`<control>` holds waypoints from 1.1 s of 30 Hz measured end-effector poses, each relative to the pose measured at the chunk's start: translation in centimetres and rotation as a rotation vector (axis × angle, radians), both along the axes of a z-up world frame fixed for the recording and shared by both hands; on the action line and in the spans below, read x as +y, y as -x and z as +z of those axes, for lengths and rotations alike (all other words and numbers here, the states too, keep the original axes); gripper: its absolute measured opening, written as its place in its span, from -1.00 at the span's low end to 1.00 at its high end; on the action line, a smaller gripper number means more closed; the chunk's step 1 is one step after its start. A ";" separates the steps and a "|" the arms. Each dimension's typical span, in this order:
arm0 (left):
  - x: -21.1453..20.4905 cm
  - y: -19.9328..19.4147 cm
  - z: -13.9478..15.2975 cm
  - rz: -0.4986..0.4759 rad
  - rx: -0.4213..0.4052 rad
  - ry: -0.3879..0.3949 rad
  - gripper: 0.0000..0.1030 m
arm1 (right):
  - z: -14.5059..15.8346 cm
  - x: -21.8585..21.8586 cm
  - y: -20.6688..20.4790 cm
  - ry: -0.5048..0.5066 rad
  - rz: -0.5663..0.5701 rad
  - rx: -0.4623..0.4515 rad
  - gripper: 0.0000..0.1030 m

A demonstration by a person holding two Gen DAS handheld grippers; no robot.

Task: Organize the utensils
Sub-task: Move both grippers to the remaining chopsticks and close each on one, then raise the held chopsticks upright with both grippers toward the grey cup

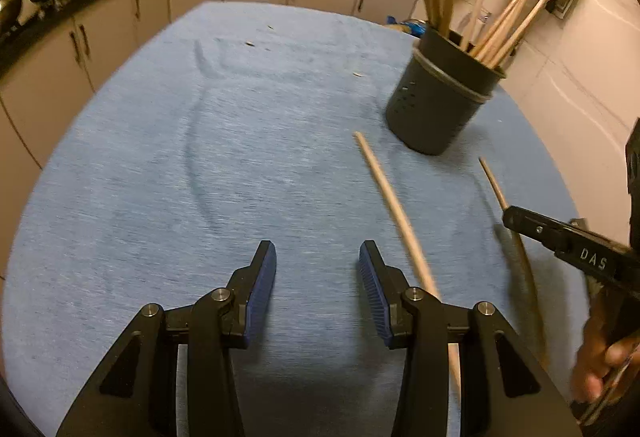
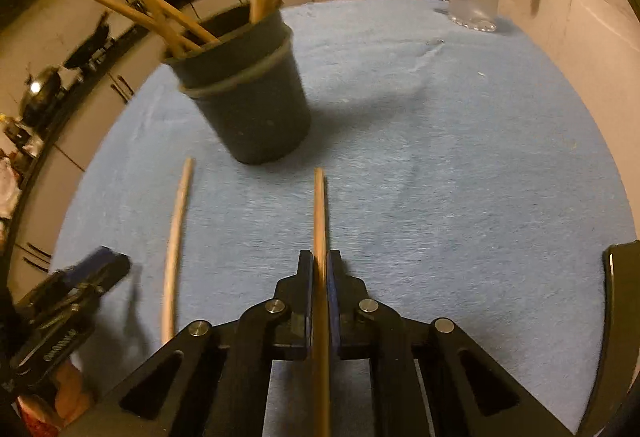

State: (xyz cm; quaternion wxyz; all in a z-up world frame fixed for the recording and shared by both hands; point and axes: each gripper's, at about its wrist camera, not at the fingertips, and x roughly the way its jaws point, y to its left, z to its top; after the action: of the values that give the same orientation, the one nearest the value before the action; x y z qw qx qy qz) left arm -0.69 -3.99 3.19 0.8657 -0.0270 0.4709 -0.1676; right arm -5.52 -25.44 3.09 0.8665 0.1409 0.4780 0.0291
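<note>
Only slender wooden stick point(image 2: 320, 213) between ribbed tongs point(image 2: 320, 277)

Dim, warm yellowish indoor light. Heavy fisheye bending with black vignette at the corners. Motion smear across the blue cloth-covered bench point(image 1: 240, 157) and the dark round plastic utensil holder point(image 2: 252, 97). Soft shadow to the holder's right. Small glare on a steel pot point(image 2: 38, 89) at left.

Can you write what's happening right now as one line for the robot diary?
left hand-held gripper: open, empty | right hand-held gripper: shut on wooden stick | second wooden stick: lying on blue cloth | dark utensil holder: upright
</note>
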 end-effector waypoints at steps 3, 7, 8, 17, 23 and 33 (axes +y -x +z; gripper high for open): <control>-1.3 -1.0 0.2 -0.040 0.062 0.031 -0.18 | 1.2 0.0 0.8 -0.002 0.001 -0.055 -0.86; -3.4 -3.2 0.3 -0.047 0.134 0.031 -0.30 | 2.2 -0.4 1.8 -0.032 -0.010 -0.097 -0.85; -3.9 -3.7 0.3 -0.042 0.142 0.021 -0.36 | 2.2 -0.6 1.9 -0.035 -0.012 -0.103 -0.85; -7.7 -6.7 -0.1 -0.018 0.192 -0.094 -0.84 | 2.9 -2.5 3.0 -0.080 -0.030 -0.145 -0.85; -7.3 -5.1 0.1 -0.040 0.159 -0.091 -0.88 | 3.2 -2.9 3.6 -0.105 -0.033 -0.163 -0.85; -4.3 1.0 6.2 -0.038 -0.143 -0.072 -0.88 | 5.7 -2.1 5.4 -0.131 -0.033 -0.300 -0.85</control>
State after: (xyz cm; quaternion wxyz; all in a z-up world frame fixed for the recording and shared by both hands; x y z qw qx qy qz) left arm -1.72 -8.27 9.38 0.8943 0.0250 0.4137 -0.1684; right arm -10.88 -27.53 8.82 0.9174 0.1991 0.3381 0.0669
